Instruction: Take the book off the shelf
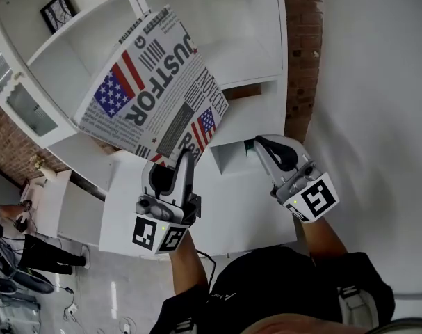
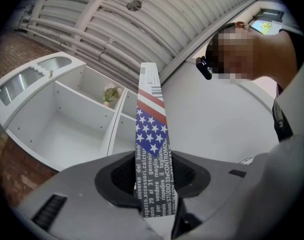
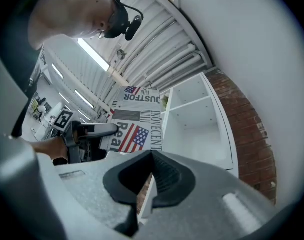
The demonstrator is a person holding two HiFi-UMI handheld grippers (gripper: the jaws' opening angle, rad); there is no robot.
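Observation:
The book [image 1: 151, 82] has a newsprint cover with American flags and hangs in the air in front of the white shelf unit [image 1: 78, 68]. My left gripper [image 1: 176, 160] is shut on its lower edge. In the left gripper view the book's spine [image 2: 152, 134] stands upright between the pads of that gripper [image 2: 153, 179]. My right gripper [image 1: 266, 145] is to the right of the book, apart from it and holding nothing. In the right gripper view its jaws [image 3: 150, 159] meet, and the book [image 3: 136, 119] and the left gripper [image 3: 99, 130] show beyond them.
A framed picture [image 1: 58, 11] stands on an upper shelf, and a small plant [image 2: 110, 94] sits in another compartment. A brick wall [image 1: 304, 47] borders the shelf unit, with a plain white wall [image 1: 377, 82] to the right. A person [image 1: 37, 252] stands on the floor at lower left.

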